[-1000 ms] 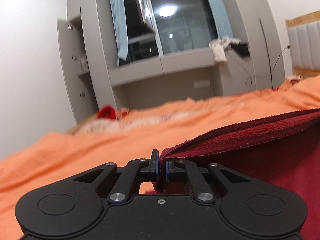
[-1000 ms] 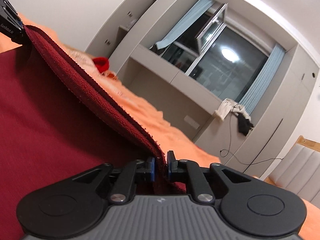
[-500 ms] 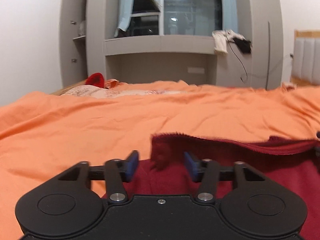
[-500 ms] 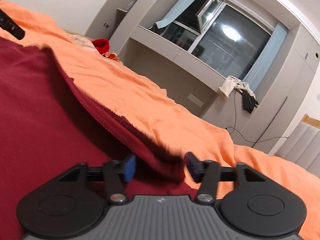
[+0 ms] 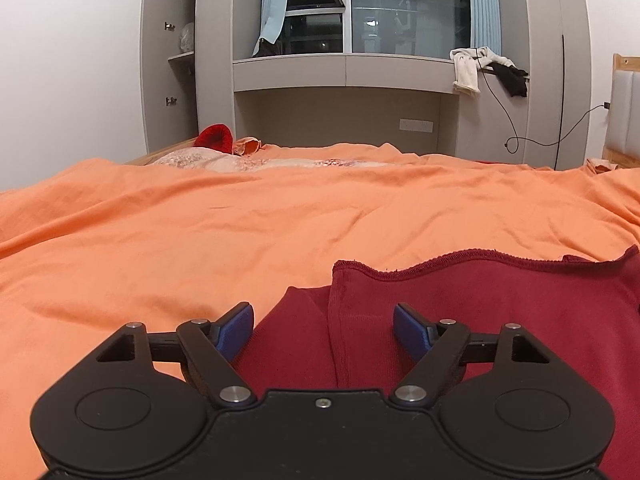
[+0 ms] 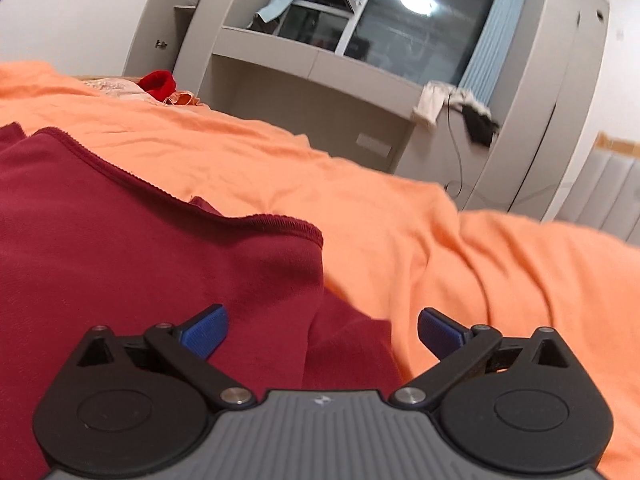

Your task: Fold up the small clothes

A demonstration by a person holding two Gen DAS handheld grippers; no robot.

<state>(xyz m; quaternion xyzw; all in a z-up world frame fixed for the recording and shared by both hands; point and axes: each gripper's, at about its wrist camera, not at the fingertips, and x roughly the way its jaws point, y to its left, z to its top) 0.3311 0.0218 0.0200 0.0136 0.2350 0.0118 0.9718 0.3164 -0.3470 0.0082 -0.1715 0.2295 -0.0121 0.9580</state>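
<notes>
We see the left tongs (image 5: pixel 323 326) spread wide with nothing between the blue pads, poised over the folded corner of the dark red garment (image 5: pixel 460 312) lying on the orange bedsheet (image 5: pixel 240 220). The right tongs (image 6: pixel 323 330) also gape empty above the garment's (image 6: pixel 140 264) other corner, its stitched hem doubled over a lower layer. We read no writing anywhere; only a small pale emblem, illegible, marks the right tool's grey housing (image 6: pixel 322 399).
</notes>
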